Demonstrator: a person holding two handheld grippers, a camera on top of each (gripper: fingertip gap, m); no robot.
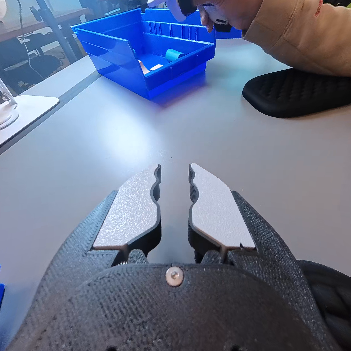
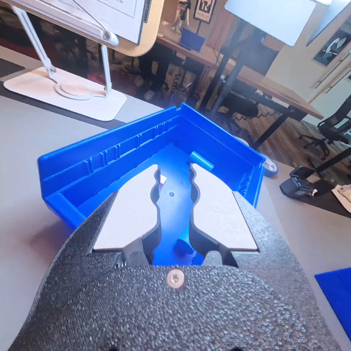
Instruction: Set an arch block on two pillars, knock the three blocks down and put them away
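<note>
A blue bin [image 1: 114, 55] stands on the grey table, far ahead of my left gripper [image 1: 174, 167], which is open and empty low over the table. In the bin lie a blue cylinder pillar [image 1: 173, 54] and a pale wooden arch block [image 1: 146, 68]. My right gripper [image 2: 174, 167] is open and hovers over the bin [image 2: 85, 171]. One blue pillar [image 2: 201, 162] lies in the far corner. A second blue pillar [image 2: 185, 245] shows below the fingers' base, untouched by them. The arch block [image 2: 163, 181] peeks out behind the left finger.
A white stand base [image 1: 28, 112] sits at the left, also in the right wrist view [image 2: 66, 89]. A black pad [image 1: 296, 93] lies under a sleeve at the right. A blue tape roll [image 2: 270, 167], a black device [image 2: 296, 184] and a blue sheet [image 2: 338, 296] lie right of the bin. My right gripper is the nearer one to the blue pillar [image 2: 201, 162]: about 20 centimetres, against 50 centimetres.
</note>
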